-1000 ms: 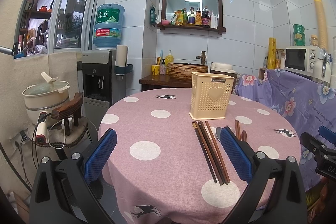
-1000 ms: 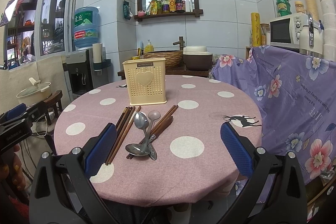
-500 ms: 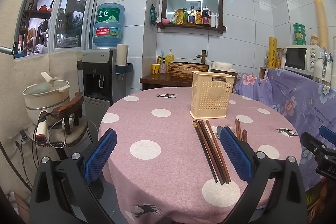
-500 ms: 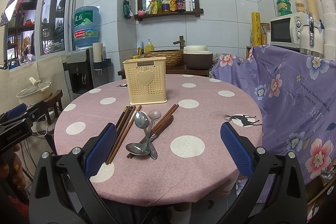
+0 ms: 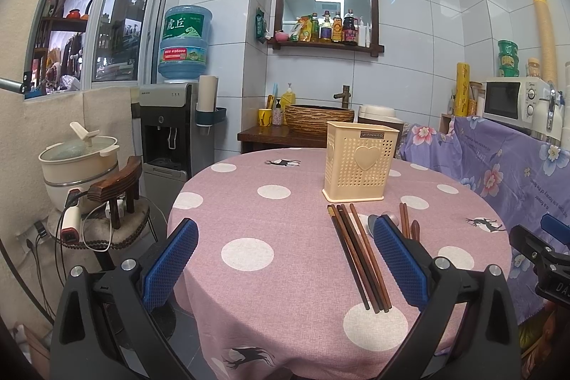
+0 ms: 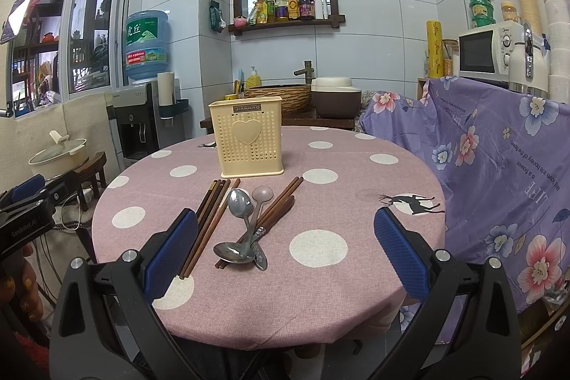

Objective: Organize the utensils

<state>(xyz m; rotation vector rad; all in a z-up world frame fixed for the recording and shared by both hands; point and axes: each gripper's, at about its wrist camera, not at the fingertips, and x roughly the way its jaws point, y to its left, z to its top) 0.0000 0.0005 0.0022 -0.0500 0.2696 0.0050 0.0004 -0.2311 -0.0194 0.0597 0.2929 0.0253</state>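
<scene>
- While both grippers hang above the near edge of the round table [image 6: 356, 145], the utensils lie loose on its pink dotted cloth, just in front of the cream utensil holder [image 6: 246, 140], which stands upright with its heart facing the cameras.
- Left bundle of dark chopsticks [image 6: 208, 219]: long axis runs from the holder's foot toward the near edge, slanting slightly left in the right wrist view; its near ends pass behind the right gripper's left pad.
- Right bundle of chopsticks [image 6: 281, 202]: slants the other way, far tips pointing up-right, near ends tucked under the spoons.
- Steel spoon [image 6: 239, 202] and pale spoon [image 6: 263, 193] have bowls toward the holder, handles running nearward; a third metal spoon [image 6: 231, 251] lies with its bowl at the near end, touching them.
- Right gripper [image 6: 285, 253]: jaws spread wide, nothing between them, hovering short of the pile.
- Left gripper [image 5: 285, 259]: likewise wide apart and empty, the left bundle [image 5: 358, 259] lying just inside its right pad.
- Beyond the table stand a water dispenser [image 5: 171, 127] and a microwave [image 6: 488, 47].
</scene>
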